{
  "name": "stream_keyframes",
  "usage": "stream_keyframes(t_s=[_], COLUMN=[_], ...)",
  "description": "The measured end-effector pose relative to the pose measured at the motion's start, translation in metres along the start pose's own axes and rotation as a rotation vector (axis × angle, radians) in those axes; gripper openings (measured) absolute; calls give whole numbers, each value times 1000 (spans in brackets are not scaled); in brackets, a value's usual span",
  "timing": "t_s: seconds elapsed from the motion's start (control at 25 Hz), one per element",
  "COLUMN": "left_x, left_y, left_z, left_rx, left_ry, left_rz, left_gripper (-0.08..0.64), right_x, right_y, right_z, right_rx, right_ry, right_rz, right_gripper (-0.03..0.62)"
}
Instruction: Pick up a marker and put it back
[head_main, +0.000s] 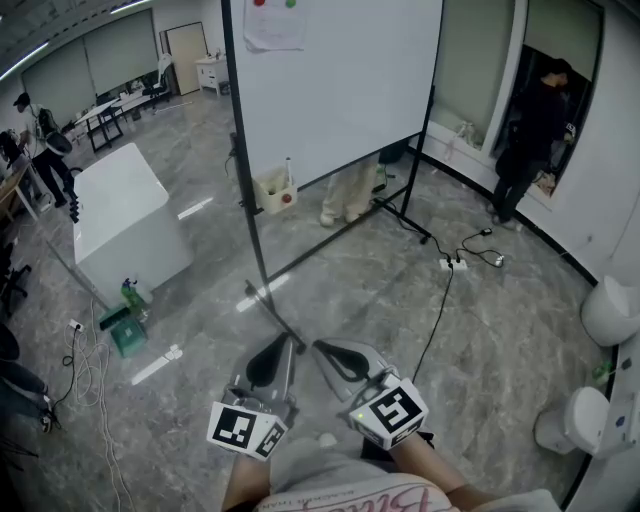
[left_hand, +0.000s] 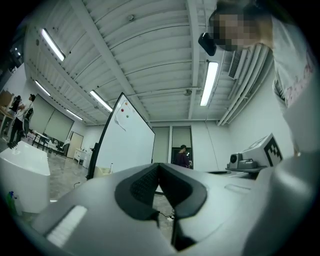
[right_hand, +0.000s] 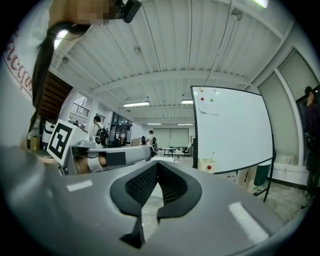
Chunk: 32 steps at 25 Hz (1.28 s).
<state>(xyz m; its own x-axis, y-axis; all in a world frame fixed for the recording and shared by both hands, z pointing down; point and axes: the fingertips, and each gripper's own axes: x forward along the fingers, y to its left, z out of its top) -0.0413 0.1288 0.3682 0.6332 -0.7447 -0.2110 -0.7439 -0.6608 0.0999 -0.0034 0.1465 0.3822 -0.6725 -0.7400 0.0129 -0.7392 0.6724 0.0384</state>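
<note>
A whiteboard (head_main: 335, 75) on a black stand rises ahead of me. A cream holder box (head_main: 275, 190) hangs at its lower left edge, and a marker (head_main: 289, 170) stands upright in it. The same box (right_hand: 206, 164) and marker (right_hand: 213, 156) show small in the right gripper view. My left gripper (head_main: 280, 347) and right gripper (head_main: 320, 347) hover side by side low over the floor, well short of the board. Each has its jaws shut, with nothing between them. In their own views the left gripper (left_hand: 159, 167) and right gripper (right_hand: 157, 165) point level into the room.
A white cabinet (head_main: 125, 220) stands at the left with a green bottle (head_main: 131, 295) by its foot. The stand's black foot bar (head_main: 270, 305) runs toward me. A power strip and cable (head_main: 453, 264) cross the floor at right. One person (head_main: 530, 130) is in the doorway; another's legs (head_main: 350, 190) show behind the board.
</note>
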Motion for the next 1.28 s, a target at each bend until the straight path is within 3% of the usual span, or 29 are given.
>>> stream_keyframes(t_s=[0.52, 1.04, 1.28], left_x=[77, 195, 240], left_y=[43, 175, 213], left_z=[-30, -22, -26], left_rx=[-32, -41, -43], left_ry=[58, 45, 51], left_rz=[-31, -53, -83], left_gripper=[-2, -2, -2], right_x=[48, 194, 242], right_y=[-76, -181, -223], right_z=[-23, 1, 0], right_rx=[53, 20, 27], right_ry=[45, 33, 27], right_rz=[-41, -69, -98], right_gripper=[2, 2, 2])
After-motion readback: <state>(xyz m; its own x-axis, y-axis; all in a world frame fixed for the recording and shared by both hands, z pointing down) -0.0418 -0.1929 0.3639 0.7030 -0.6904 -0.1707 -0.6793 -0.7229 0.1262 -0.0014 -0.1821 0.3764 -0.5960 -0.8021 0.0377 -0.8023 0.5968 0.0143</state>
